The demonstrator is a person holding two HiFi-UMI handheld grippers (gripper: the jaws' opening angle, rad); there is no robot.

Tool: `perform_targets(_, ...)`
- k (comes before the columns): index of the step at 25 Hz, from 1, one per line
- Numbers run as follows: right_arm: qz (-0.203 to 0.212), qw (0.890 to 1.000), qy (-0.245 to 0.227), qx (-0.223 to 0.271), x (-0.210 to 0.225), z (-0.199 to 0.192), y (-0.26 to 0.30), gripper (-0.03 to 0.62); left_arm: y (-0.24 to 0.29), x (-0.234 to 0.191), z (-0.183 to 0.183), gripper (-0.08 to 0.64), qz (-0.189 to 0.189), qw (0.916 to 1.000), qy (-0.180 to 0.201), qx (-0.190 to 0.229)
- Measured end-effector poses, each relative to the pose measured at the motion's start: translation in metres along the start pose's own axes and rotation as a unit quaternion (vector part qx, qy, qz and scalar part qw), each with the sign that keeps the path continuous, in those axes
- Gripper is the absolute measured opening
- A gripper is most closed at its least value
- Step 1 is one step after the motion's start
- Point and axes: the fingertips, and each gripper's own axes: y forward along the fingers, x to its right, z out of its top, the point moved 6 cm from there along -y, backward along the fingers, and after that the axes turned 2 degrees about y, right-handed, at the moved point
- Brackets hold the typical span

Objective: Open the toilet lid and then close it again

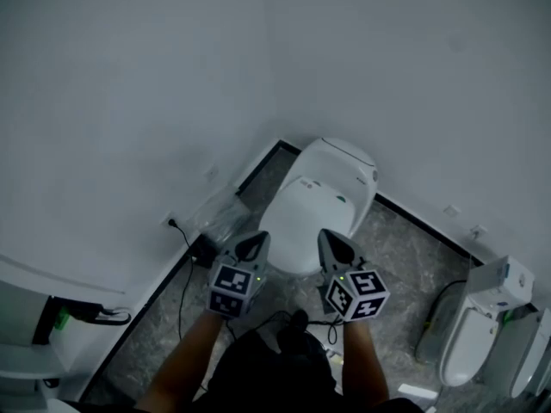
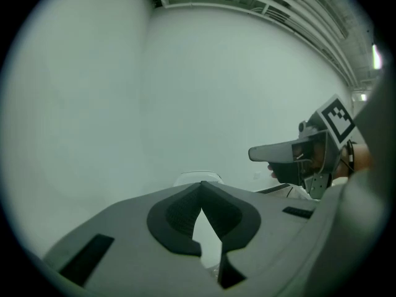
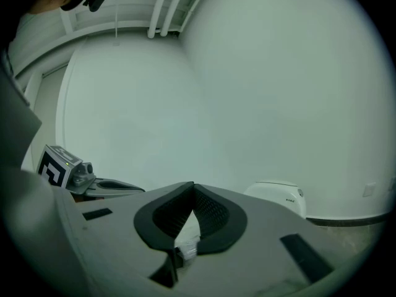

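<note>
Left gripper view shows my left gripper with its jaws together, the pads meeting at the tip, and nothing is between them. In the right gripper view my right gripper is closed in the same way and it holds nothing.

In the head view the two grippers are side by side with a gap between them. Both point at the front edge of the toilet lid, which lies down flat on the toilet. Their tips are over the front rim, but I cannot tell if they touch it.

The toilet stands in a corner between two white walls. At its left, near the wall, there is crumpled clear plastic and a black cable on the floor. At its right the grey stone floor is open up to a second toilet at the picture's edge.

My two forearms come from the bottom of the picture, almost parallel, and the grippers are tilted a little downward.
</note>
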Motion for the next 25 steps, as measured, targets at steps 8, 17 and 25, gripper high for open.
perform_targets(8, -0.038, 0.999, 0.007, -0.030, 0.008, -0.022, 0.017, 0.009, 0.034, -0.018, -0.025, 0.008, -0.037, 0.9989, -0.008, -0.027)
perform_targets(17, -0.142, 0.986, 0.056, -0.067, 0.024, -0.089, 0.027, 0.011, 0.080, -0.035, -0.090, 0.009, -0.098, 0.9930, -0.008, -0.066)
perform_targets(25, -0.200, 0.969, 0.111, -0.095, 0.056, -0.199, 0.045, 0.011, 0.117, -0.052, -0.194, 0.009, -0.099, 0.9865, -0.023, -0.128)
